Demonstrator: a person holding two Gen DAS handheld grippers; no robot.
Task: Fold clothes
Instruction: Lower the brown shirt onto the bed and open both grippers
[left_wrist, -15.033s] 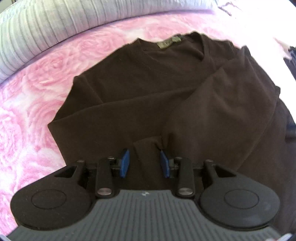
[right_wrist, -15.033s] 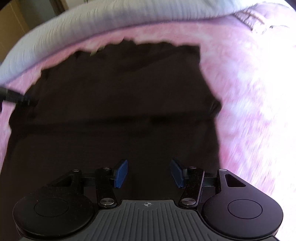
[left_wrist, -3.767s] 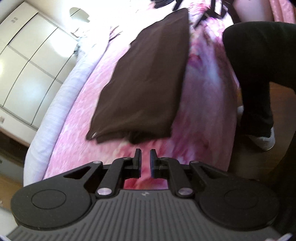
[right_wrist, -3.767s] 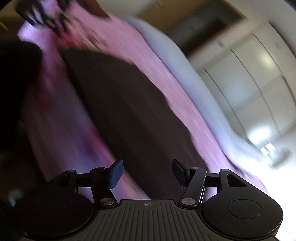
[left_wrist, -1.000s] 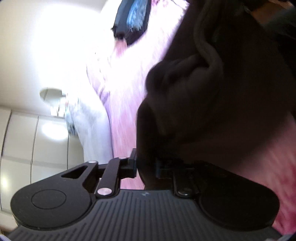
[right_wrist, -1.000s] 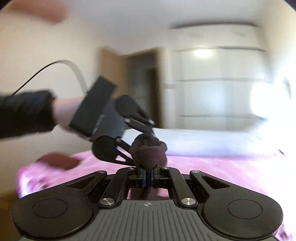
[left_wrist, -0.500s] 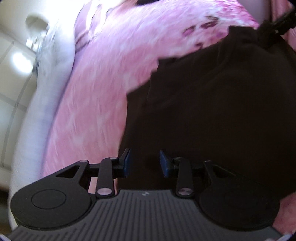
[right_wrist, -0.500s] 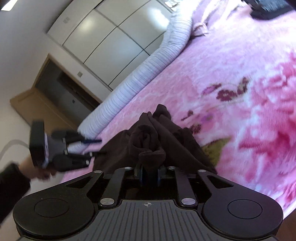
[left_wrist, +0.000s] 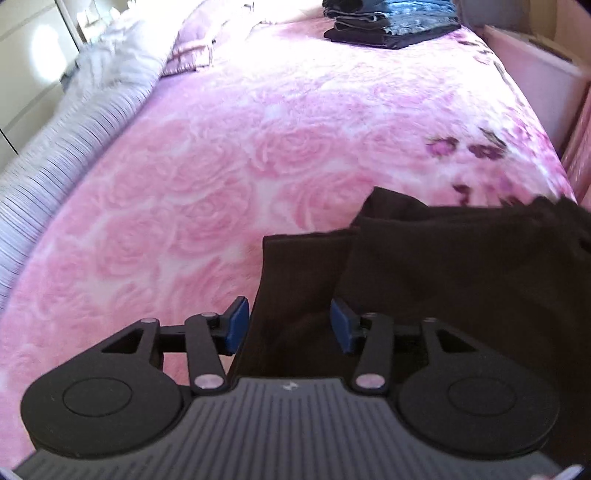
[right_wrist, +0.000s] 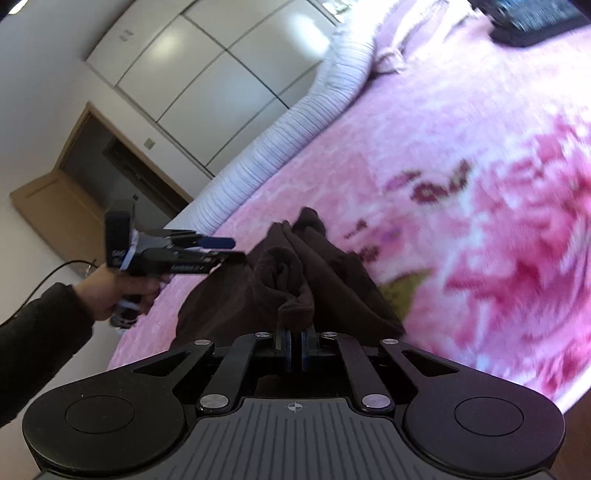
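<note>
The dark brown top (left_wrist: 461, 266) lies folded on the pink rose bedspread (left_wrist: 221, 166), at the lower right of the left wrist view. My left gripper (left_wrist: 290, 325) is open, its blue pads either side of the top's near left edge without gripping it. In the right wrist view my right gripper (right_wrist: 295, 349) is shut on a bunched fold of the same top (right_wrist: 291, 280). The left gripper (right_wrist: 207, 251) shows there too, open, held in a hand just left of the cloth.
A stack of folded dark and blue clothes (left_wrist: 391, 22) sits at the far end of the bed. A striped grey-white duvet roll (left_wrist: 55, 147) runs along the left side. The bed's right edge (left_wrist: 546, 122) drops beside a pink frame. White wardrobe doors (right_wrist: 207, 74) stand behind.
My left gripper has let go of the top, opened and drawn back to the top's left edge. My right gripper stays shut on the bunched cloth, which has come down onto the bed.
</note>
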